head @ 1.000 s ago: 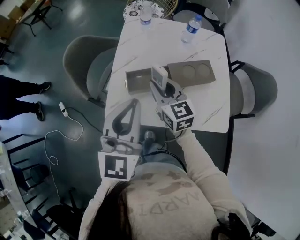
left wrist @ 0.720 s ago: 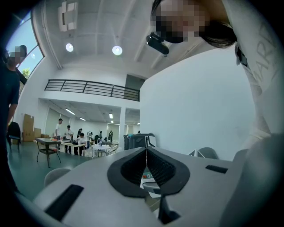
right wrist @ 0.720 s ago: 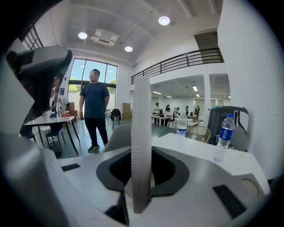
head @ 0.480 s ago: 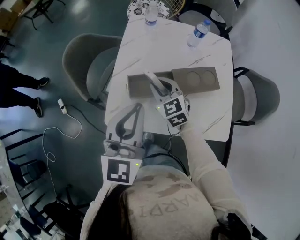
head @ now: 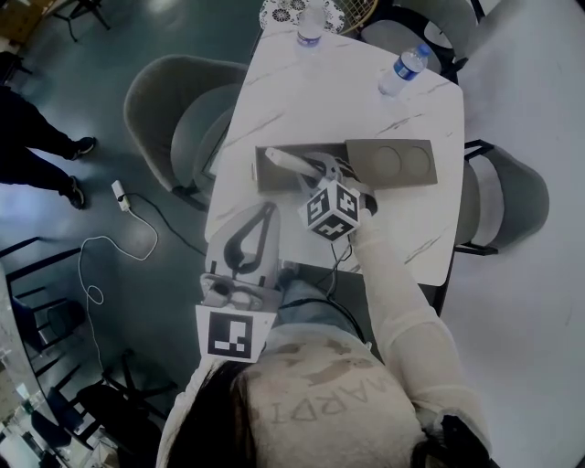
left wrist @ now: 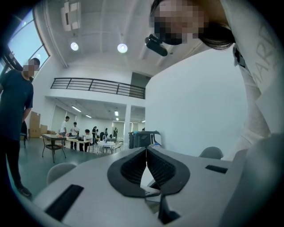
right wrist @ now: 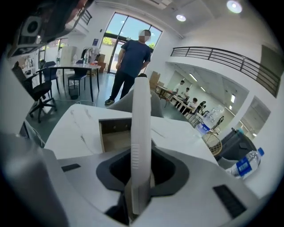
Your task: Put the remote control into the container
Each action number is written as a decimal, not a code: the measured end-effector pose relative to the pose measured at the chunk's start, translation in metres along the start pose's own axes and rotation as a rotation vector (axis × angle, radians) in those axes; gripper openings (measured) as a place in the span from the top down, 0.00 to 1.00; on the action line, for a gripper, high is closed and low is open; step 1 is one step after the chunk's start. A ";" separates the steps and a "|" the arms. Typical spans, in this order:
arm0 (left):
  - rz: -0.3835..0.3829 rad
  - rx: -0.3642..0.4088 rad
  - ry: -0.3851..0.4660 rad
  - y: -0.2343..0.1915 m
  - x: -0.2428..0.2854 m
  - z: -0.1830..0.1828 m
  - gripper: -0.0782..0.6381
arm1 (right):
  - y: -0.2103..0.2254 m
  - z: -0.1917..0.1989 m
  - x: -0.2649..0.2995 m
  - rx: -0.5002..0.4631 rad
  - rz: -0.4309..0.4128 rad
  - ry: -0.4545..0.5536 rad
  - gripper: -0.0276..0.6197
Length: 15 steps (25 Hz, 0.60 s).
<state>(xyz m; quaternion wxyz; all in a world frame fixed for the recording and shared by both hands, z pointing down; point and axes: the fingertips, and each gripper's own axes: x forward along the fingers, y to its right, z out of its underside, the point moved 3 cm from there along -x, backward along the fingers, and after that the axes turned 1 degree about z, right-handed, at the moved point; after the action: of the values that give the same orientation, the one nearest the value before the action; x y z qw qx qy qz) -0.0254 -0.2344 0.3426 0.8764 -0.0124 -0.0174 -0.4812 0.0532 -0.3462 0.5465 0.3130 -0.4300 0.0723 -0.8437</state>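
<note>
My right gripper (head: 313, 175) is shut on a slim white remote control (head: 284, 162). The remote tilts to the left, its free end over the open tan container (head: 265, 179) on the white marble table (head: 274, 91). In the right gripper view the remote (right wrist: 141, 128) stands edge-on between the jaws, with the container (right wrist: 114, 133) just behind it. My left gripper (head: 263, 212) hangs at the table's near edge, shut and empty; in the left gripper view its pads (left wrist: 156, 167) meet with nothing between them.
A tan lid with two round recesses (head: 395, 163) lies right of the container. Two water bottles (head: 403, 73) (head: 311, 22) stand at the far end. Grey chairs (head: 174, 119) (head: 508, 190) flank the table. A person (right wrist: 132, 66) stands beyond it; a cable (head: 114, 245) lies on the floor.
My right gripper has swung the remote from upright to leaning left and carried it lower, over the container. The left gripper has stayed in place.
</note>
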 end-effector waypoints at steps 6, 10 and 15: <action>-0.009 -0.003 -0.004 -0.006 0.003 0.004 0.87 | -0.007 0.019 0.018 -0.124 -0.035 -0.128 0.82; -0.023 -0.009 -0.005 -0.010 0.005 0.006 0.87 | -0.003 0.025 0.031 -0.226 -0.051 -0.241 0.82; -0.038 -0.010 -0.008 -0.014 0.004 0.008 0.87 | -0.003 0.032 0.040 -0.384 -0.078 -0.345 0.82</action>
<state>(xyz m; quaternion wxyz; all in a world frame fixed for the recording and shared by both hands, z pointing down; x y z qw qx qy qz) -0.0352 -0.2452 0.3506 0.8669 -0.0185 -0.0184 -0.4978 0.0588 -0.3629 0.5943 0.2009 -0.6216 0.1599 -0.7401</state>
